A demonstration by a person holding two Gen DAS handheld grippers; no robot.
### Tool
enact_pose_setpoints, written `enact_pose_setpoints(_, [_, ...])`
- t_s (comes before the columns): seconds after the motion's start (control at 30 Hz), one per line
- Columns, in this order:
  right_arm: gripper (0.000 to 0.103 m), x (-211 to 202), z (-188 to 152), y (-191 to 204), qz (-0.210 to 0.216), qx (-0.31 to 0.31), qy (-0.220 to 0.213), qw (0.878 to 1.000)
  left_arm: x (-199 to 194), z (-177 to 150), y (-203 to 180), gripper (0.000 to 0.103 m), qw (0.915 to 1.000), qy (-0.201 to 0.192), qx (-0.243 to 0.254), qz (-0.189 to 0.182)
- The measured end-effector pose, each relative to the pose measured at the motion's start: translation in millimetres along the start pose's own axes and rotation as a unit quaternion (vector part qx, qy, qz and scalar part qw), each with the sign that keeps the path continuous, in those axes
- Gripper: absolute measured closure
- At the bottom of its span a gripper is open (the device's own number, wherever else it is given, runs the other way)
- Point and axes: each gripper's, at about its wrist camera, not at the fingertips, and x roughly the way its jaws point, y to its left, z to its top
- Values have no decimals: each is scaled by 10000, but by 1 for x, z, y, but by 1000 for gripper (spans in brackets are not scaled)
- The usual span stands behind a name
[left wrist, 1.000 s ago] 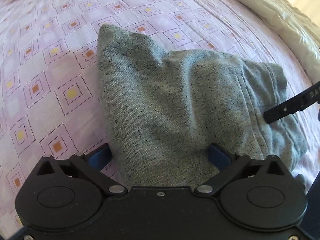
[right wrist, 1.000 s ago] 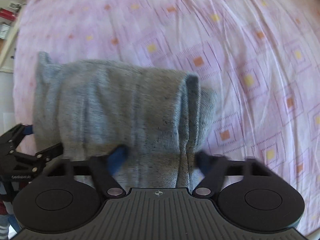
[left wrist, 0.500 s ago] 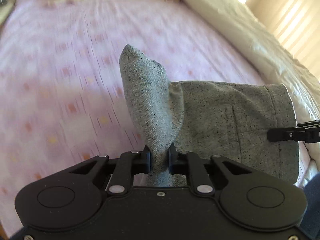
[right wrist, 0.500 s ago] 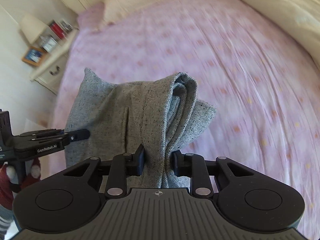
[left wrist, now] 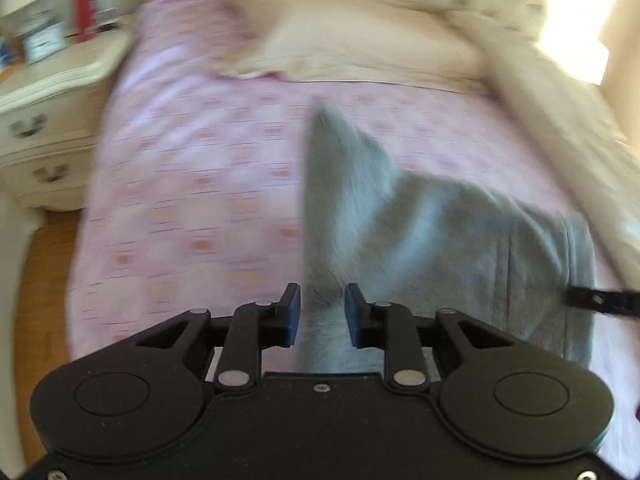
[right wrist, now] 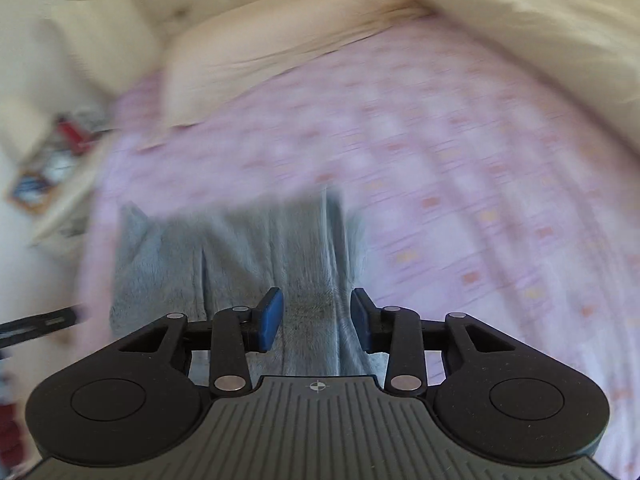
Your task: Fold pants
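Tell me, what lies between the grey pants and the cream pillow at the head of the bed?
Only bare pink patterned sheet separates the grey pants from the cream pillow; the left wrist view shows it, blurred.

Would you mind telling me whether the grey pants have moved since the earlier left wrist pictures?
Yes. The grey pants have been dragged down the pink sheet, away from the cream pillow, which has now come into view.

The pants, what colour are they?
Grey. The pants show best in the left wrist view, lying on the pink patterned bedsheet.
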Motion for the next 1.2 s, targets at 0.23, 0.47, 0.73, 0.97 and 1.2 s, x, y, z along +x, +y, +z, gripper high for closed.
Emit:
enact_pose_setpoints(0.23, [67, -21, -40, 18, 383, -815, -832, 9925, 6, -28, 10, 71, 9997, 62, -225, 97])
enact_pose_setpoints(0.47, [67, 26, -77, 34, -40, -1525, 285, 9879, 25, -68, -17, 61, 9970, 513, 550, 165])
enact_pose_setpoints(0.73, [67, -29, -71, 37, 130, -1137, -483, 9923, -2, -66, -10, 62, 9988, 232, 431, -57])
enact_pose_setpoints(0.97, [67, -68, -96, 36, -15, -796, -1118, 9905, -50, -80, -19, 51, 9986, -263, 399, 242])
enact_pose_setpoints(1.2, [67, -75, -123, 40, -68, -758, -1289, 9887, -74, -104, -27, 50, 9955, -567, 611, 440])
